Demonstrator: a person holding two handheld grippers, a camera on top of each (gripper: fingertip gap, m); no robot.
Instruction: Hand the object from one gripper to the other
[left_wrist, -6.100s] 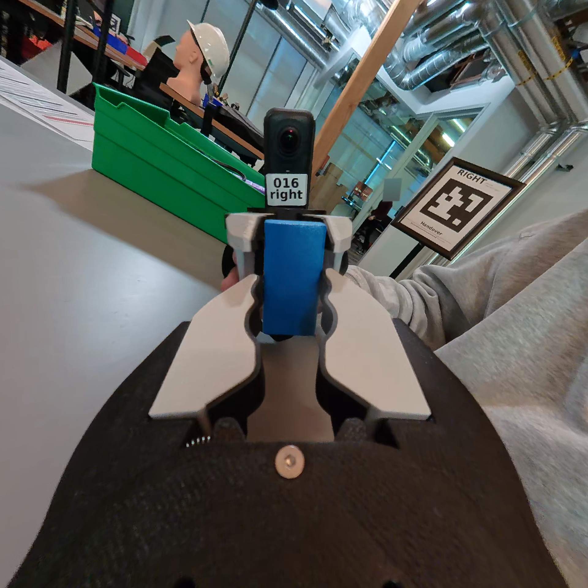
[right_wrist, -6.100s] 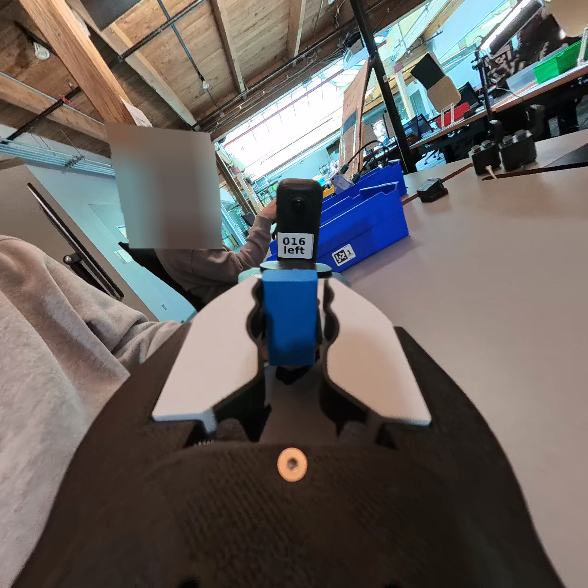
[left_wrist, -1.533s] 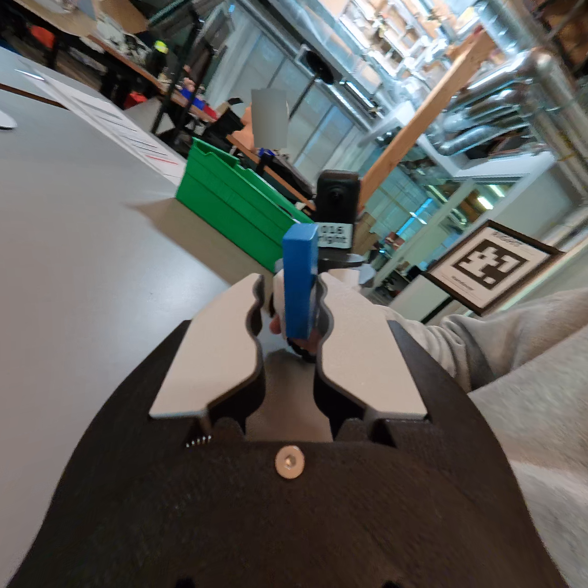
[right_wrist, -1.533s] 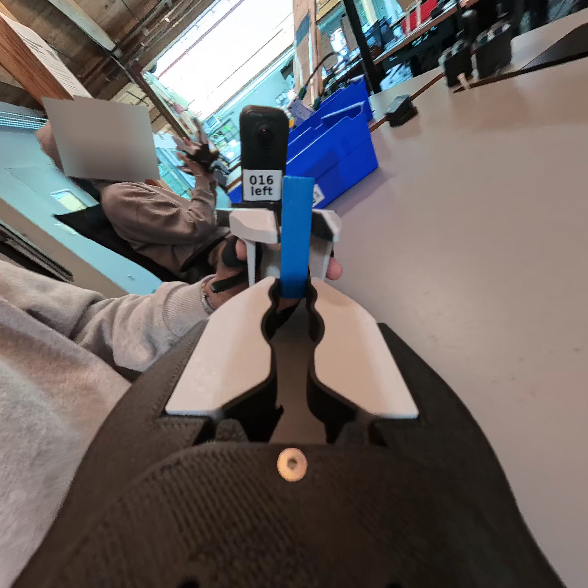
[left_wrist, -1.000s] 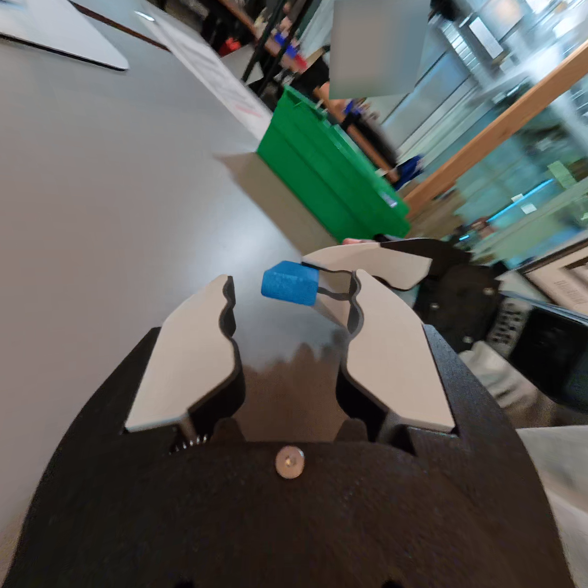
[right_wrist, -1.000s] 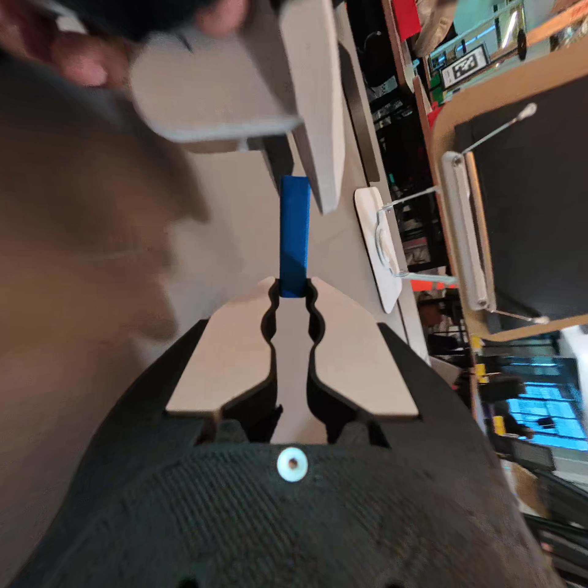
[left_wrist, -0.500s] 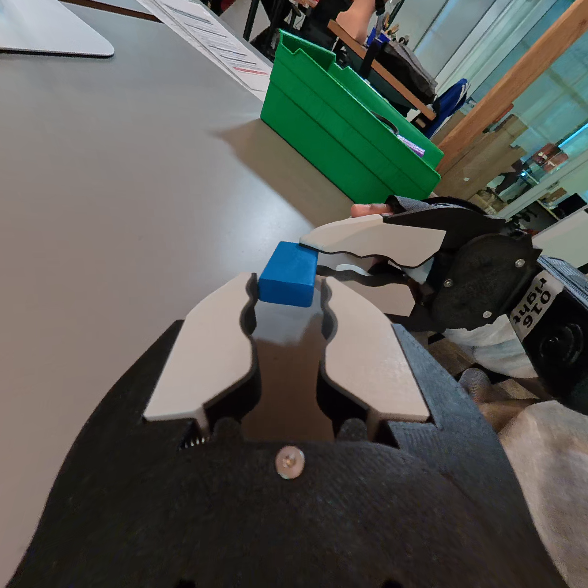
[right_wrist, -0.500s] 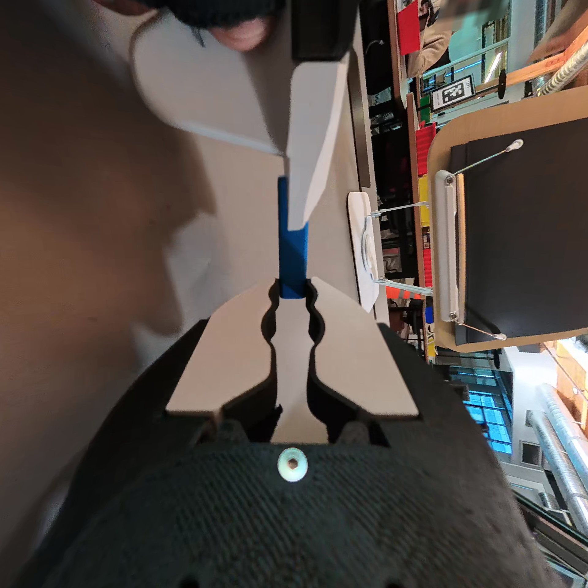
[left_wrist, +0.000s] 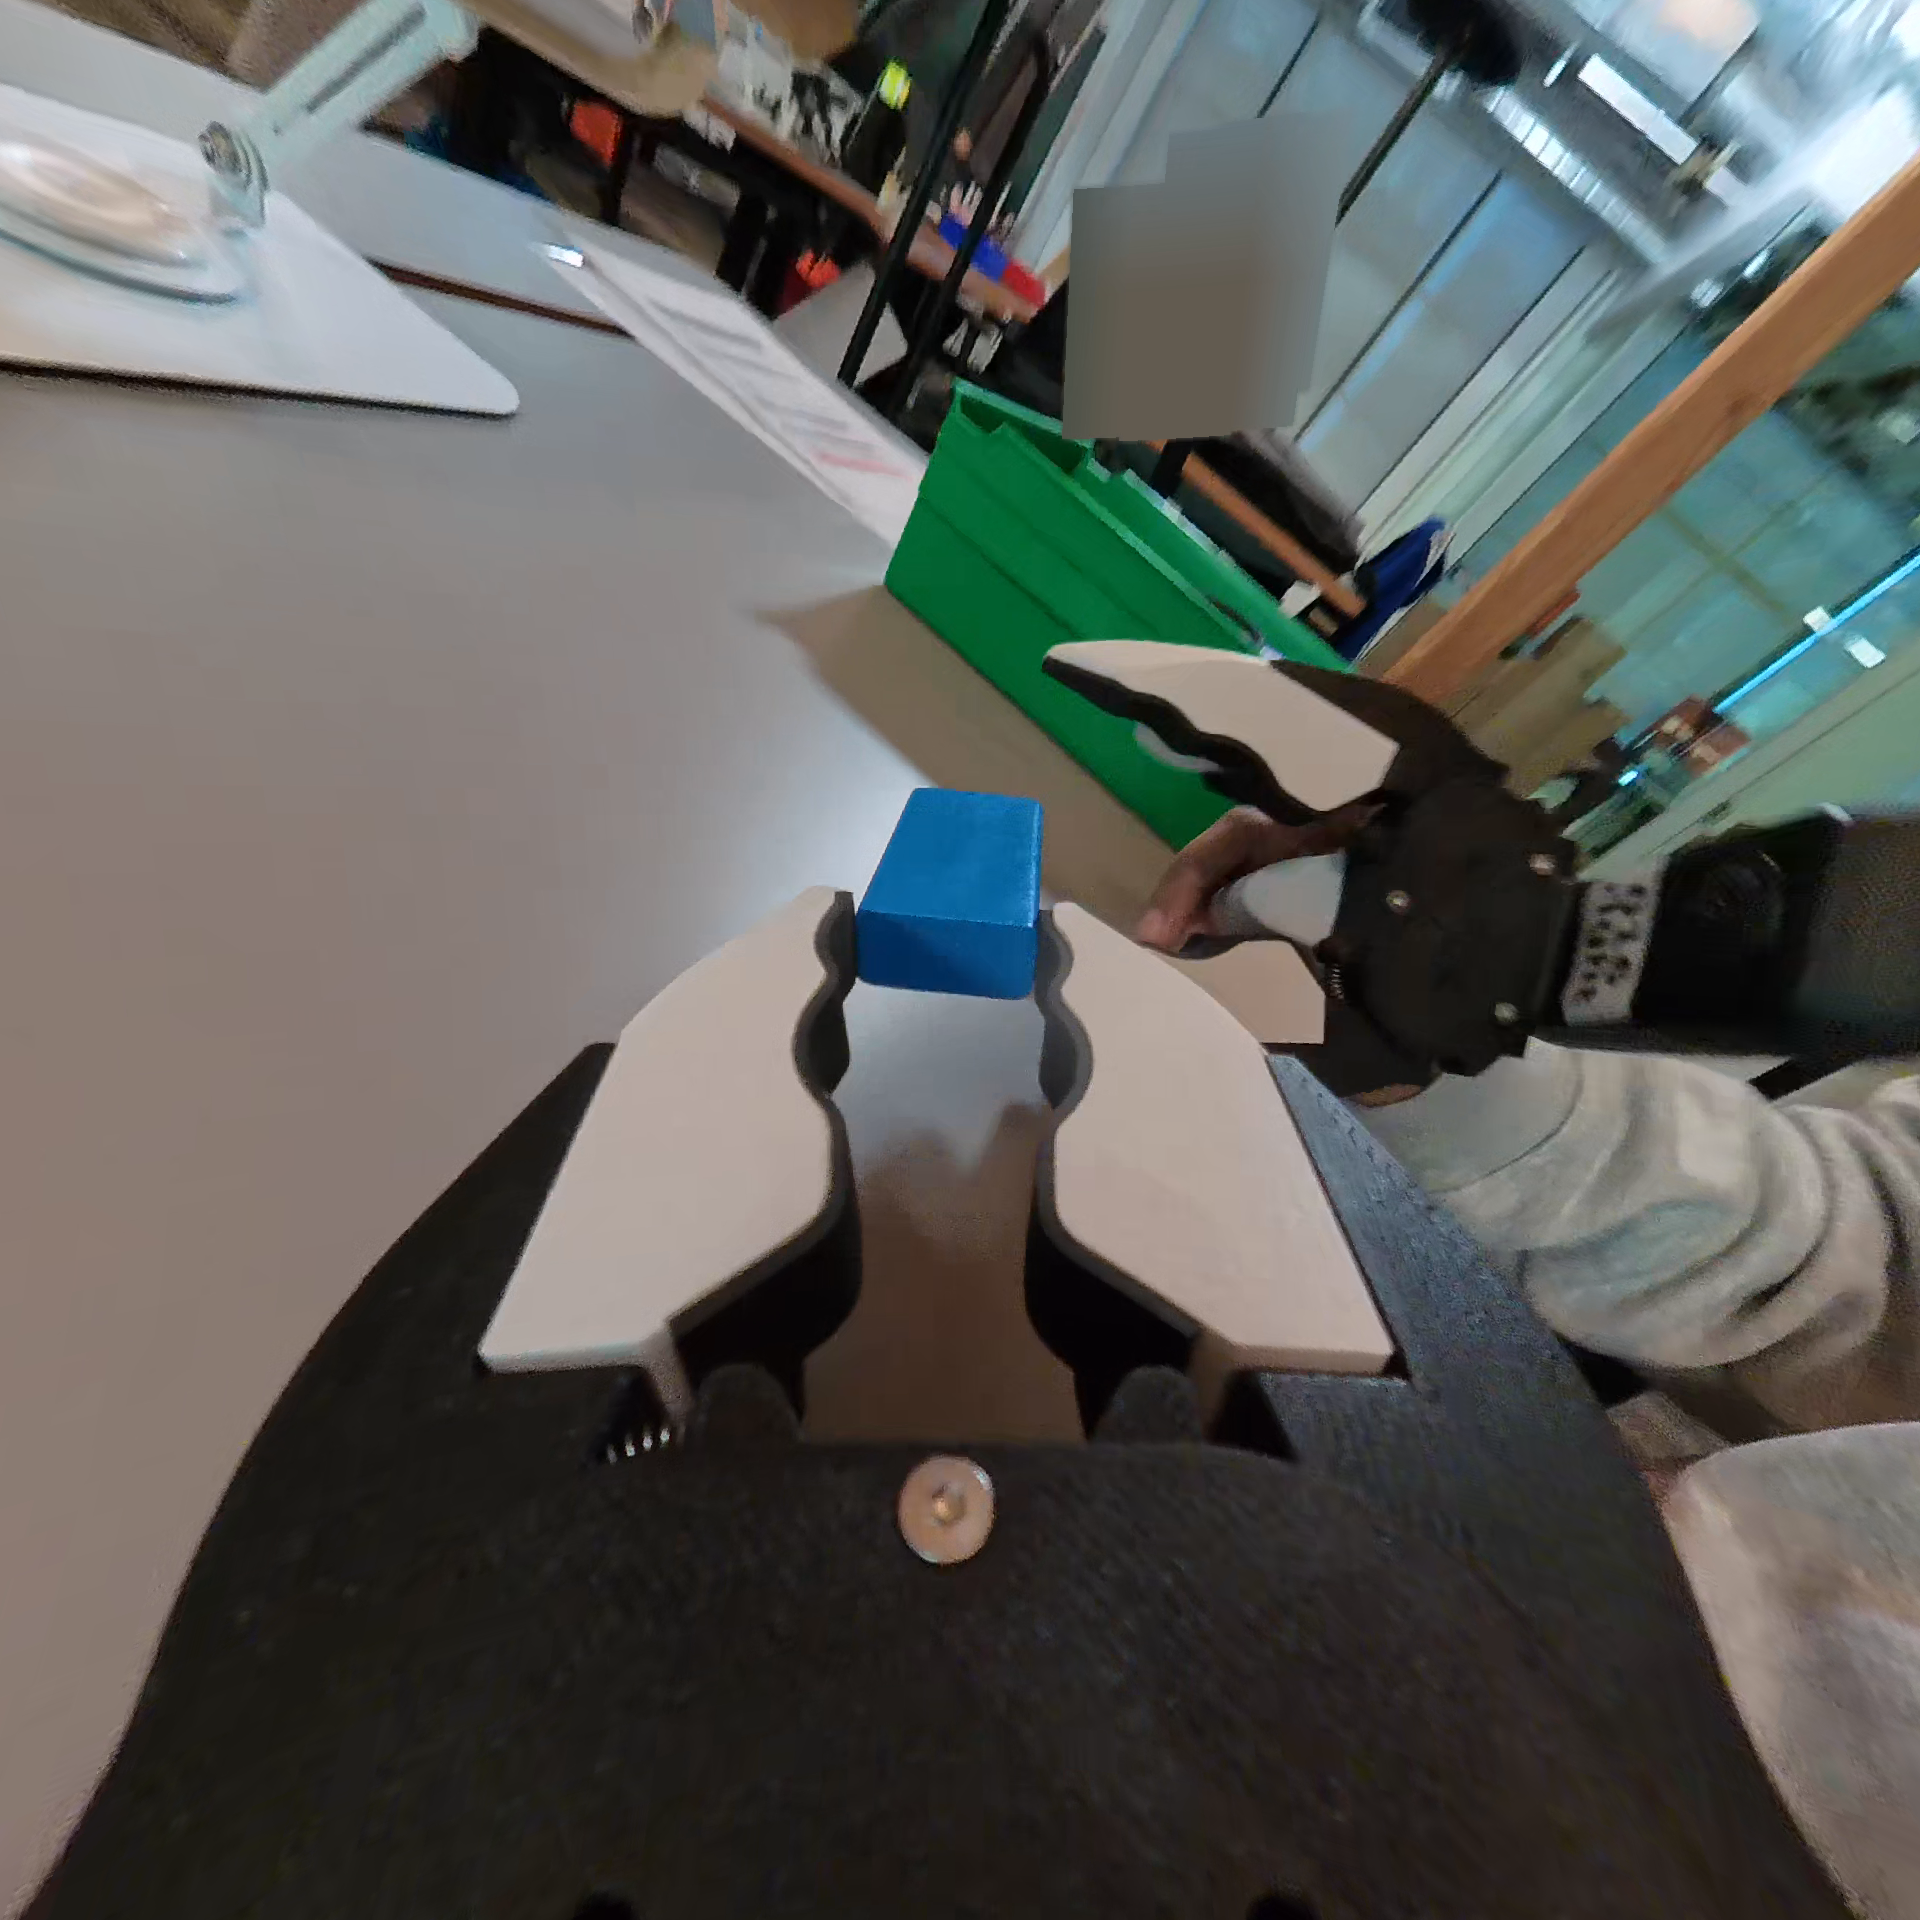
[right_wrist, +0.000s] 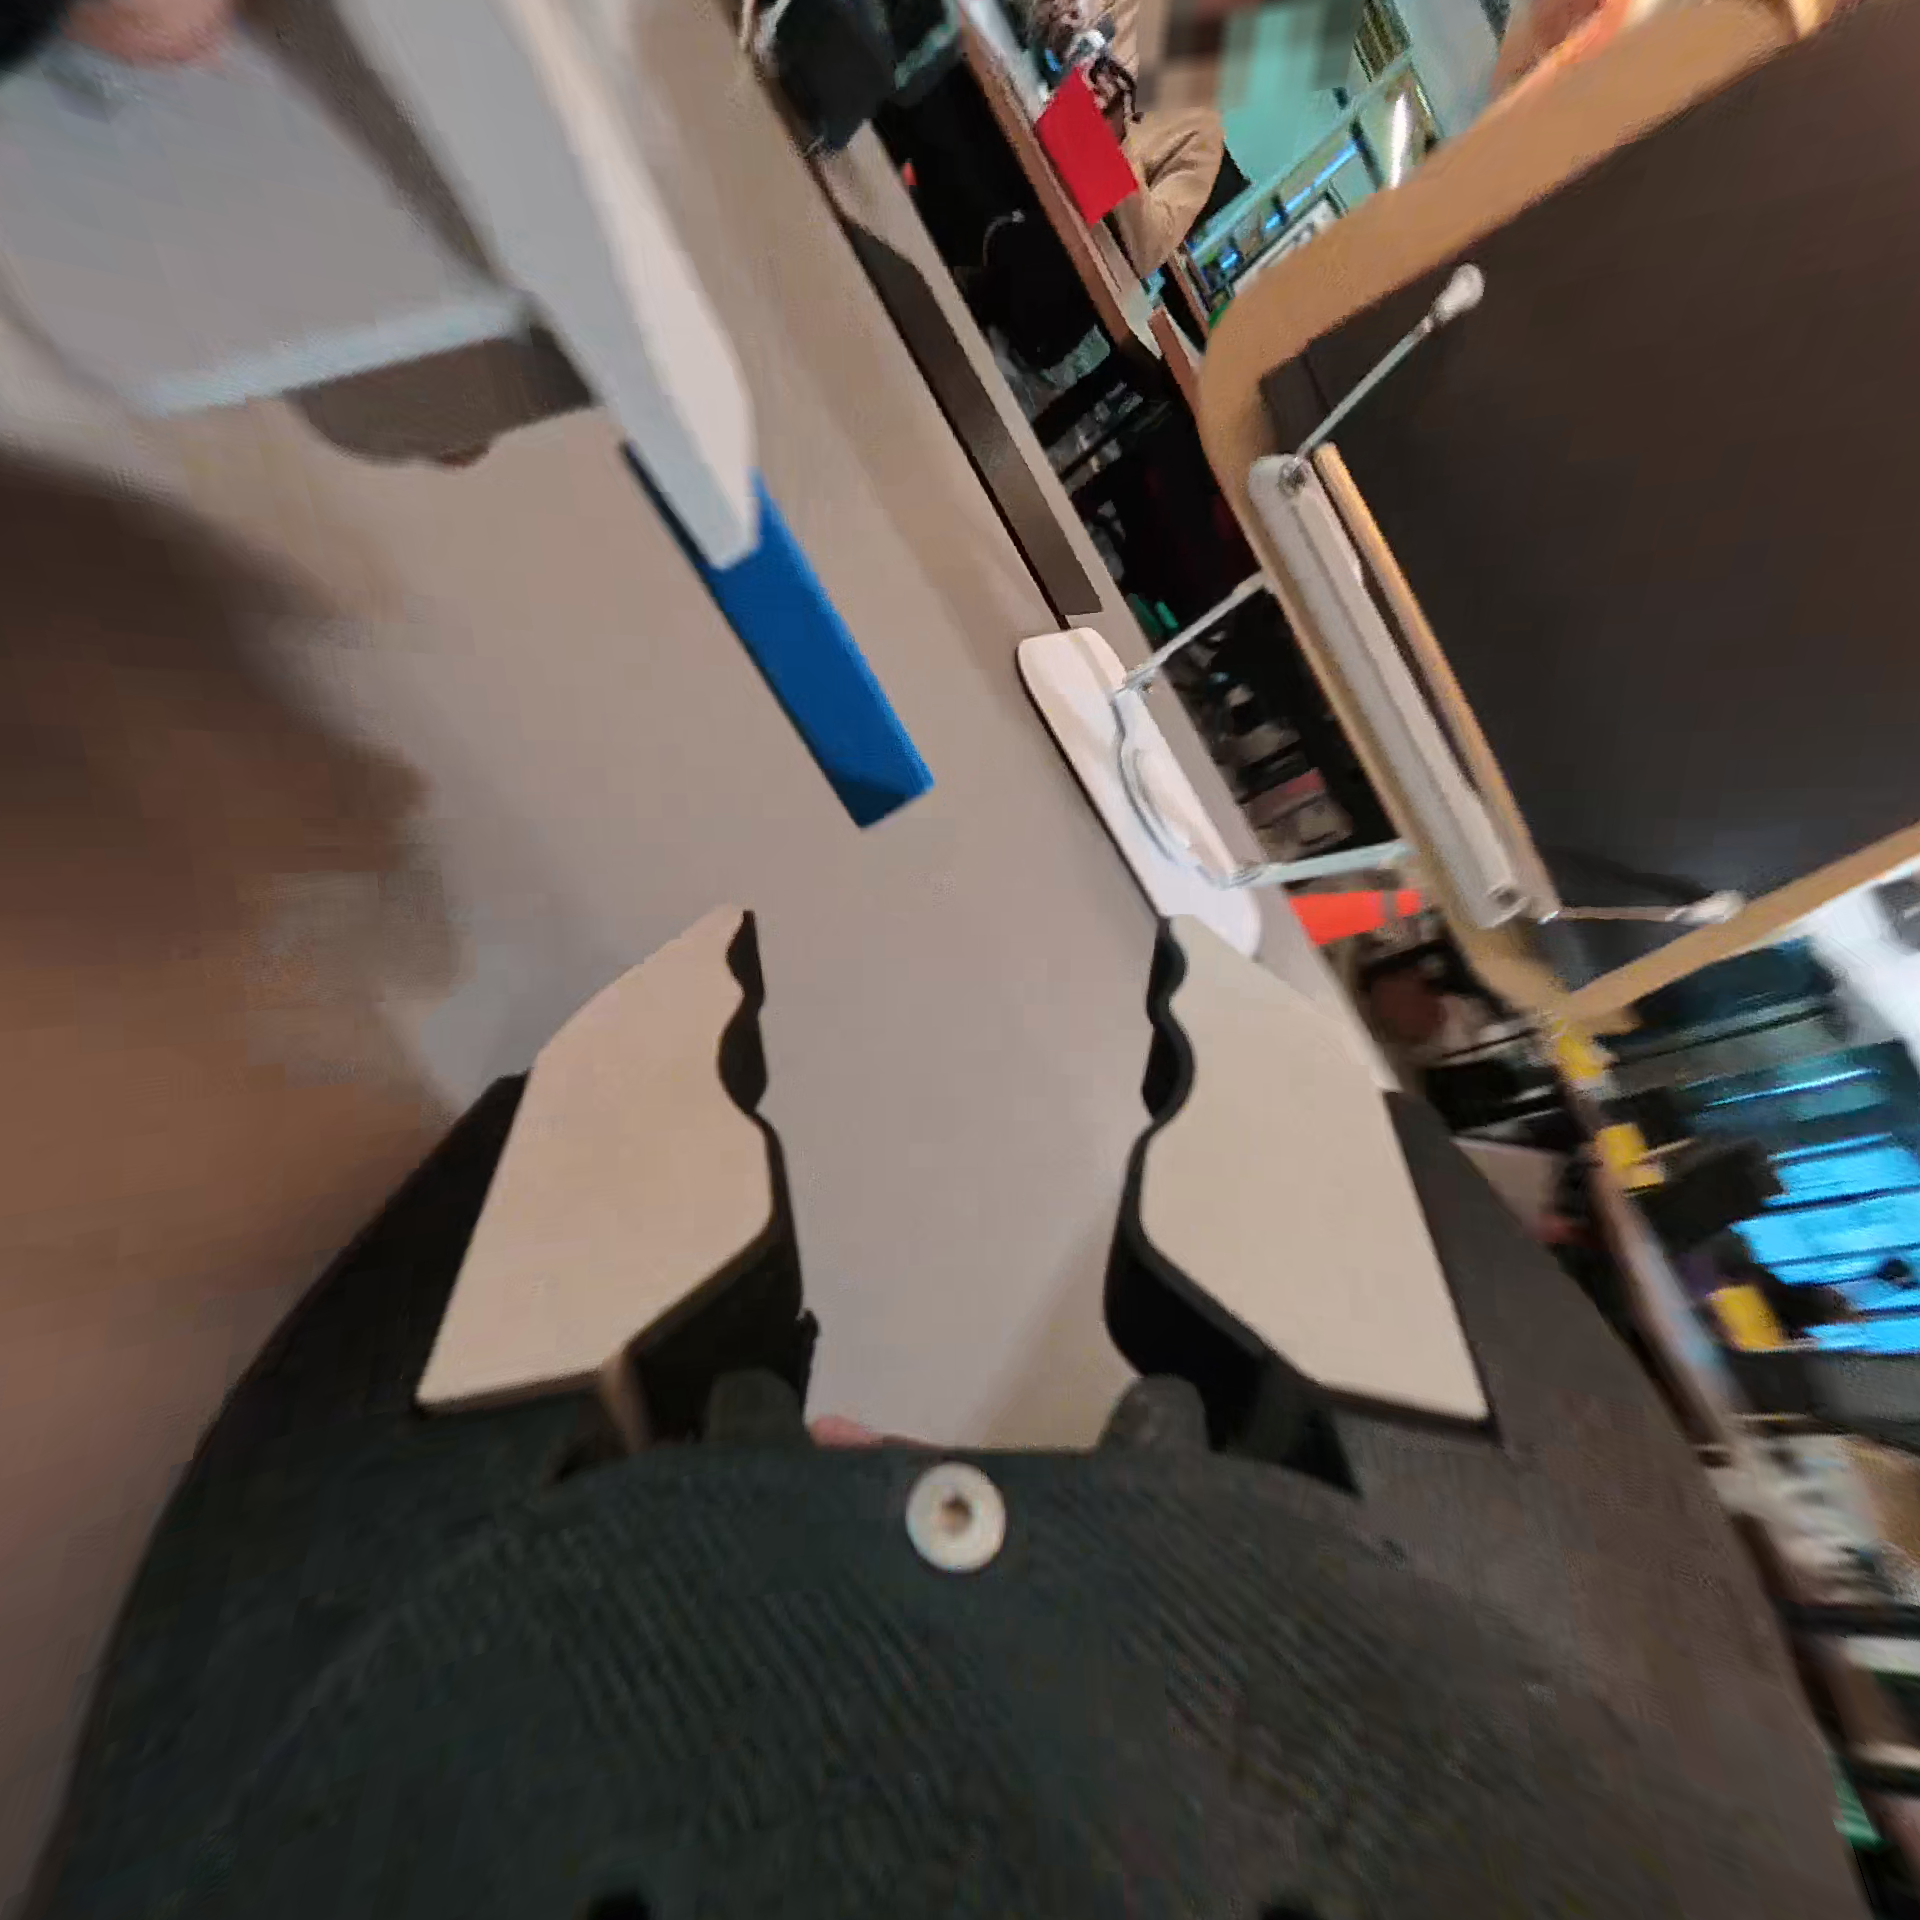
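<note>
Now the left gripper (left_wrist: 943, 935) pinches the blue block (left_wrist: 954, 902); the right gripper (right_wrist: 951, 971), wide open and empty at two o'clock, should retreat straight.

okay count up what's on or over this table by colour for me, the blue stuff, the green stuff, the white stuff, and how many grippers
Blue: 1, the blue block
Green: 1, the green bin
White: 1, the white mat
Grippers: 2, the left gripper shut on the block, the right gripper open
Total: 5
</note>
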